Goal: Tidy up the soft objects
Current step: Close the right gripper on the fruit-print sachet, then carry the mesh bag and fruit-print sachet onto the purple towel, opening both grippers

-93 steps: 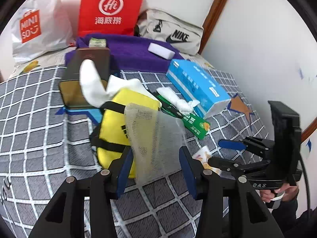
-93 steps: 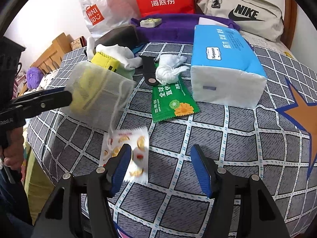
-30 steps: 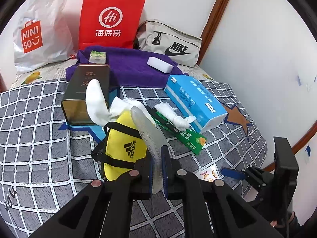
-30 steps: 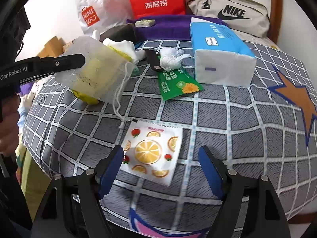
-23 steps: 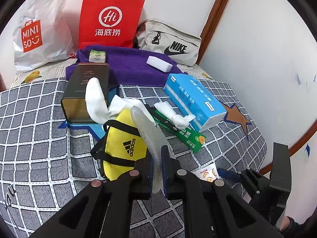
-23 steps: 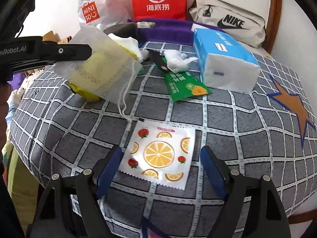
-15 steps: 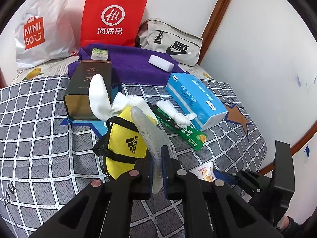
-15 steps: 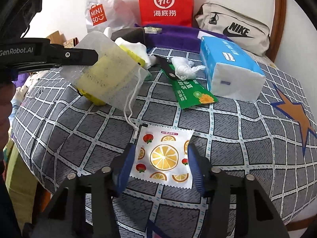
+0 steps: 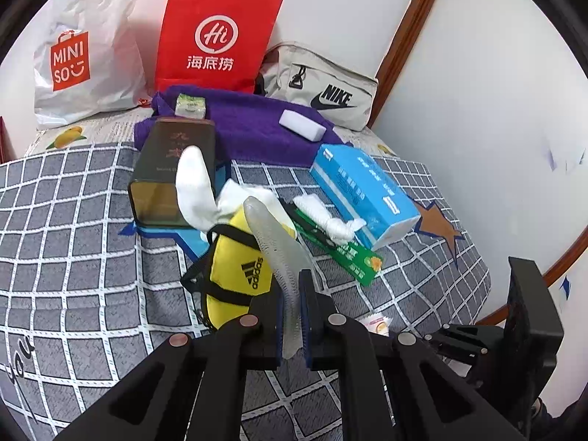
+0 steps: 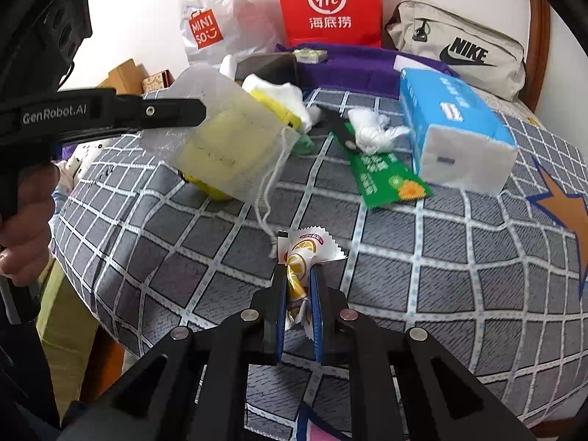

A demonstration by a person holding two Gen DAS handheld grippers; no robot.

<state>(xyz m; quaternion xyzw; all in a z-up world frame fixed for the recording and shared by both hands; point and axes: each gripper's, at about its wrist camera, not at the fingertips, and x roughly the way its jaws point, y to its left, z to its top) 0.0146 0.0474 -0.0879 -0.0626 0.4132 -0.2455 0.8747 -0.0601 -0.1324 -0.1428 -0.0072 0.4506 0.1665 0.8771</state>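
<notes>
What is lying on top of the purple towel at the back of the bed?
On the purple towel lie a white rectangular block and a small green-and-white packet. The dark tin hides the towel's front left edge, so anything there cannot be seen.

"MINI SO" with a smile mark, white on an orange-red square, printed on the white plastic bag [image 9: 84, 62] against the wall. "Hi" in a white ring above three Chinese characters on the red paper bag [image 9: 217, 36]. "NIKE" with the swoosh, black, on the beige pouch [image 9: 323, 84]. "adidas" under three stripes — black on the yellow pouch [image 9: 239, 275]. "GenRobot.AI" in pale letters along the black arm of the left gripper [image 10: 198, 110]. Chinese print on the green packet [image 10: 386, 176], the blue tissue pack [image 9: 364, 187] and the dark tin [image 9: 172, 161] — too small to read.
</notes>
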